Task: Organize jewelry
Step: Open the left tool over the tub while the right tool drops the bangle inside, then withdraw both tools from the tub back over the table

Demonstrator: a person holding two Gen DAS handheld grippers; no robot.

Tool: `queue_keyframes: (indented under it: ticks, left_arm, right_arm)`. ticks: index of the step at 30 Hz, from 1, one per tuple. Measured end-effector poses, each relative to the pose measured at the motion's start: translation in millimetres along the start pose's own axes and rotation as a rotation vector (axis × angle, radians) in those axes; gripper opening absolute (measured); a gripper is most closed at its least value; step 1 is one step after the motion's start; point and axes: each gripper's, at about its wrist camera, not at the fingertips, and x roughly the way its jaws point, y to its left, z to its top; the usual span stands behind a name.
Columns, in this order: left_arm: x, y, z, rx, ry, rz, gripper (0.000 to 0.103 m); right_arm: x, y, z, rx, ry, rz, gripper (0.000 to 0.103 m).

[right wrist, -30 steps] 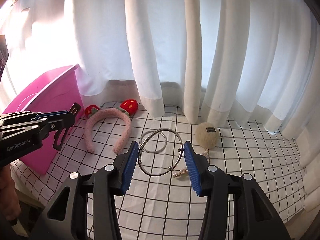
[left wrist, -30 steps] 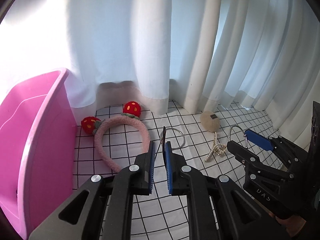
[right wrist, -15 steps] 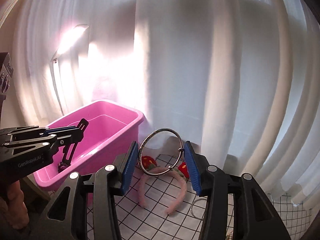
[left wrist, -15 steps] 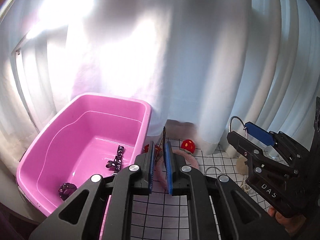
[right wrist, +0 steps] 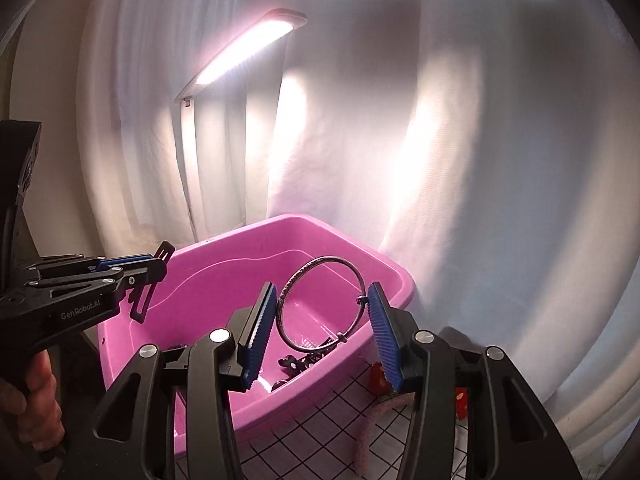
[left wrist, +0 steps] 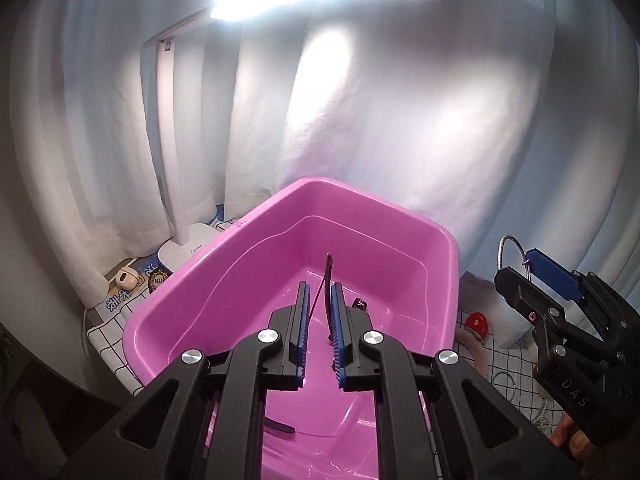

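My left gripper [left wrist: 319, 320] hangs over the pink tub [left wrist: 360, 196], shut on a thin dark ring [left wrist: 329, 276] that shows edge-on between its blue pads. My right gripper [right wrist: 322, 300] is shut on a silver bangle [right wrist: 332, 258], which spans the gap from pad to pad above the tub's [right wrist: 394, 276] near right corner. From the left wrist view the right gripper [left wrist: 536, 276] sits to the right of the tub with the bangle [left wrist: 505, 246] sticking up. The left gripper [right wrist: 132, 266] appears at the left in the right wrist view. Dark jewelry pieces [right wrist: 304, 358] lie on the tub floor.
A lit white desk lamp [left wrist: 188, 240] stands behind the tub's left side, before white curtains. On the checked cloth [right wrist: 320, 424] right of the tub lies a pink headband [right wrist: 364, 436] with red strawberries [left wrist: 476, 322]. A hand [right wrist: 36, 396] holds the left gripper.
Both grippers have swung left and upward from over the checked cloth to the pink tub, each still carrying its ring. The tub's inside and the lamp have come into view.
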Motion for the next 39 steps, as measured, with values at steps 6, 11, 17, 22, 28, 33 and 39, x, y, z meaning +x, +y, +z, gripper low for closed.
queue_keyframes:
  ticks: [6, 11, 17, 22, 28, 33, 39]
  left_arm:
    - [29.6, 23.1, -9.4, -0.072, 0.081, 0.044, 0.011]
    - [46.6, 34.8, -18.1, -0.101, 0.139, 0.08, 0.011]
    - [55.4, 40.7, -20.9, -0.109, 0.171, 0.103, 0.012]
    - [58.8, 44.9, -23.0, -0.115, 0.189, 0.116, 0.012]
    - [61.2, 48.8, -25.2, -0.117, 0.208, 0.121, 0.014]
    - [60.0, 52.0, -26.1, -0.117, 0.211, 0.132, 0.015]
    - [53.1, 55.5, -26.8, -0.125, 0.186, 0.155, 0.067]
  right_arm:
    - [40.8, 17.4, 2.0, -0.017, 0.088, 0.041, 0.046]
    - [65.6, 22.5, -4.1, -0.015, 0.139, 0.052, 0.046]
    - [77.3, 24.3, -8.1, -0.013, 0.174, 0.049, 0.046]
    - [85.2, 23.9, -8.4, -0.004, 0.191, 0.044, 0.046]
    - [89.5, 26.5, -8.3, -0.008, 0.202, 0.03, 0.046]
    - [91.1, 27.2, -8.0, -0.017, 0.206, 0.011, 0.046]
    - [91.9, 29.3, -9.1, -0.044, 0.218, -0.035, 0.065]
